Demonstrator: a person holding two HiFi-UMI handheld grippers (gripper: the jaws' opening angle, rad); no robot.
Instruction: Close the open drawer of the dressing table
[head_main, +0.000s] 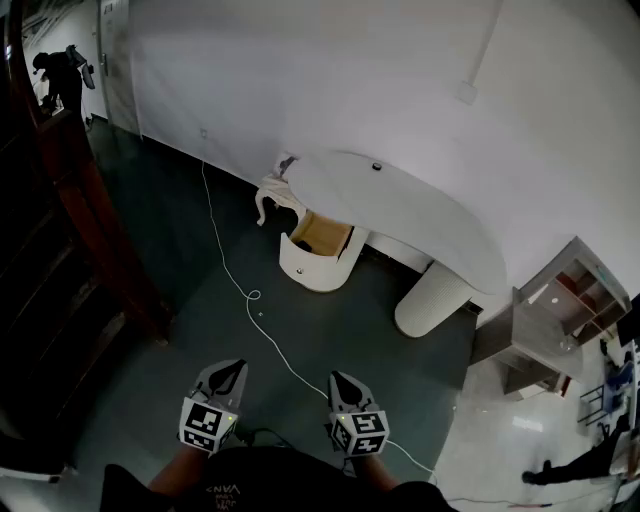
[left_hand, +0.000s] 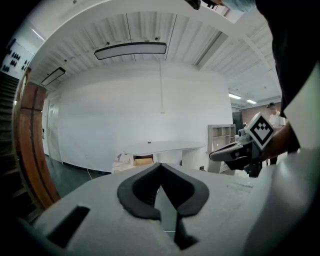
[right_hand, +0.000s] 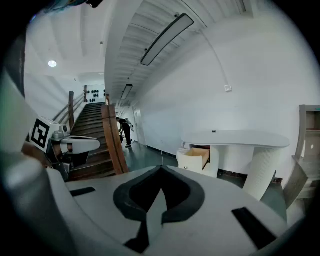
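A white dressing table with a curved top stands against the far wall. Its drawer at the left end is pulled out, showing a tan wooden inside. The same table and open drawer appear in the right gripper view, and the table appears small and far in the left gripper view. Both grippers hang close to my body, well short of the table. My left gripper is shut and empty. My right gripper is shut and empty too.
A white cable snakes over the dark floor from the wall toward me. A wooden stair rail runs along the left. A small white ornate stool stands left of the table. An open shelf unit stands at right.
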